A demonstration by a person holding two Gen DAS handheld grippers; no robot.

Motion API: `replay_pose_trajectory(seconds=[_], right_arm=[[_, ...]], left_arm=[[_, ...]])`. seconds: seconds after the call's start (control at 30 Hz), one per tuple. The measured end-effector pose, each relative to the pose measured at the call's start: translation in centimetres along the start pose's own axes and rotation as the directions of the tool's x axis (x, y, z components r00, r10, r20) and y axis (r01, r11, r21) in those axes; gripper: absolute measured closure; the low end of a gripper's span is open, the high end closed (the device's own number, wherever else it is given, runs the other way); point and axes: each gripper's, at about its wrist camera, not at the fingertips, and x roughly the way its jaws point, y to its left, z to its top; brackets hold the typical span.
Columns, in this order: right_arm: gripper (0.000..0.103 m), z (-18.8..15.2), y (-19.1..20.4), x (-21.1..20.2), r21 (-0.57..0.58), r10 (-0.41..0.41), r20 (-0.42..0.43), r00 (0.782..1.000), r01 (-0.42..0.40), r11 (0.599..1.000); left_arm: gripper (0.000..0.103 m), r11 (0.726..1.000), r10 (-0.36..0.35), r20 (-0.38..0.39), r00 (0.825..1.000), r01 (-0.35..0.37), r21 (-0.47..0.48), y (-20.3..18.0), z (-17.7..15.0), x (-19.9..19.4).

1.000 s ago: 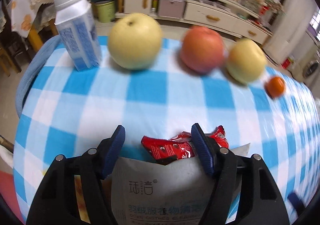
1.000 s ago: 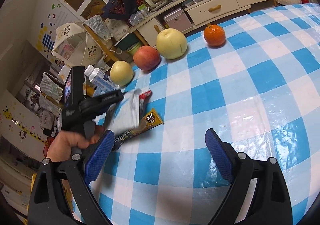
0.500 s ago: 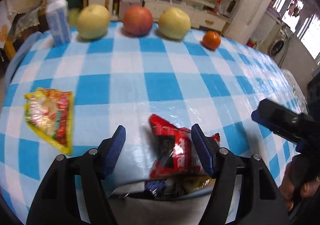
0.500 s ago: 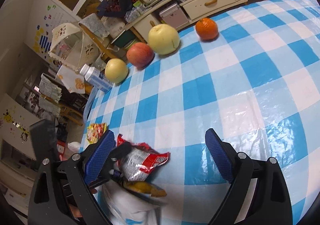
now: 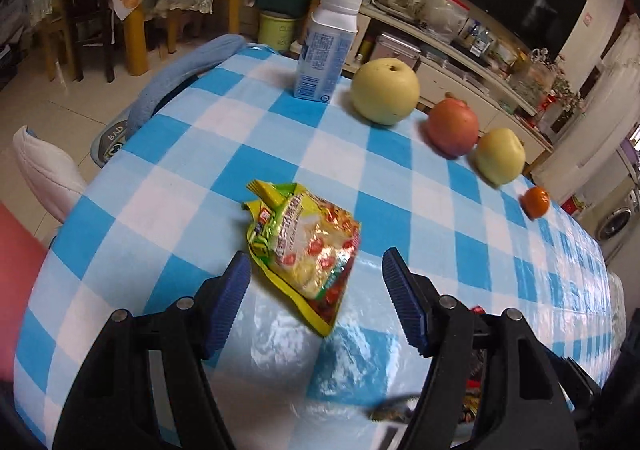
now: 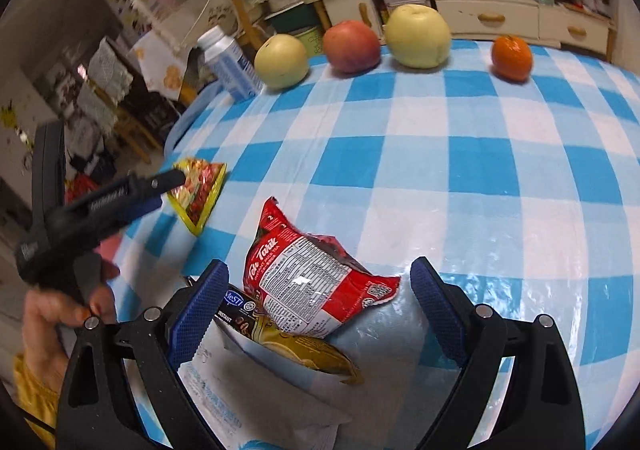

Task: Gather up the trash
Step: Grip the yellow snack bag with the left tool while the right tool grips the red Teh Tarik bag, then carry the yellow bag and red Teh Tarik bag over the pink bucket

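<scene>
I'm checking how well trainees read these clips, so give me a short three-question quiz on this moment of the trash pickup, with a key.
1. True or false: the yellow wrapper lies flat on the table, ahead of the left hand-held gripper, with neither pad pressing it.
2. Which fruit stands nearest the milk bottle? A) the orange B) the red apple C) a yellow pear
3. Fill in: in front of the right hand-held gripper, the red wrapper rests on a ___ wrapper and a white pouch.

Key: 1 true; 2 C; 3 gold.
</scene>
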Motion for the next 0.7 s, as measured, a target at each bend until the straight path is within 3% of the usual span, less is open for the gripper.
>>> replay_pose_trajectory(seconds=[0.3, 0.53, 0.6, 0.7], right_arm=[[0.012, -0.2, 1.3, 2.6, -0.107, -0.075, -0.035, 0.997, 0.071, 0.992], [0.012, -0.1, 1.6, 3.7, -0.155, -0.099, -0.051, 0.994, 0.09, 0.984], [0.012, -0.3, 1.9, 4.0, -0.179, -0.117, -0.056, 0.992, 0.105, 0.978], [0.02, -0.4, 2.3, 4.2, -0.218, -0.137, -0.049, 0.989, 0.124, 0.968]], left_arm=[[0.034, 0.998, 0.055, -0.047, 0.997, -0.057, -0.023, -0.5, 1.0, 4.0], [0.036, 0.989, 0.131, -0.02, 0.991, -0.13, 0.077, -2.4, 1.6, 5.5], [0.041, 0.987, 0.132, -0.011, 0.991, -0.13, 0.098, -2.7, 1.5, 5.5], [0.046, 0.985, 0.125, -0.003, 0.992, -0.124, 0.119, -2.9, 1.2, 5.4]])
